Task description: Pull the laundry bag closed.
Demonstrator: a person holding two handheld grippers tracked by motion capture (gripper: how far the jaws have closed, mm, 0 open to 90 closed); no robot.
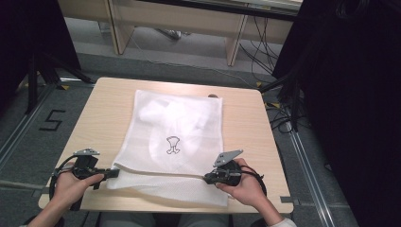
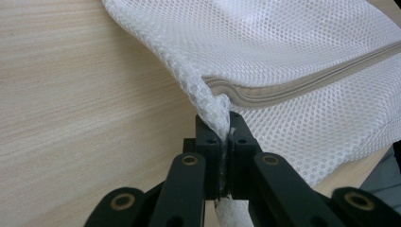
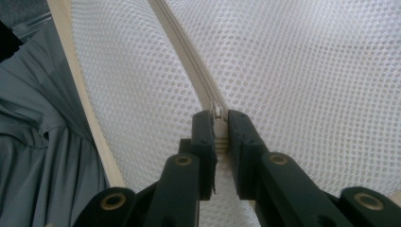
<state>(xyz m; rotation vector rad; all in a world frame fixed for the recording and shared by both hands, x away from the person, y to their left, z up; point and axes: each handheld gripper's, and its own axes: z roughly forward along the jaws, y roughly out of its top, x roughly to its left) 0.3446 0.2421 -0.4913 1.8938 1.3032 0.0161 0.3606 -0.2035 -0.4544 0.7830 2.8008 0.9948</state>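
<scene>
Mesh laundry bag [image 1: 177,142] lies flat on the worktop [image 1: 246,127], light and floppy. Left hand-held gripper [image 2: 225,124] pinches its corner seam, right hand-held gripper [image 3: 219,124] is clamped on the zipper pull [image 3: 217,111]; best handles honestly.

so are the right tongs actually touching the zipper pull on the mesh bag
Touching. The right gripper view shows the right tongs closed on the small metal zipper pull of the white mesh bag, with no gap on either side.
</scene>
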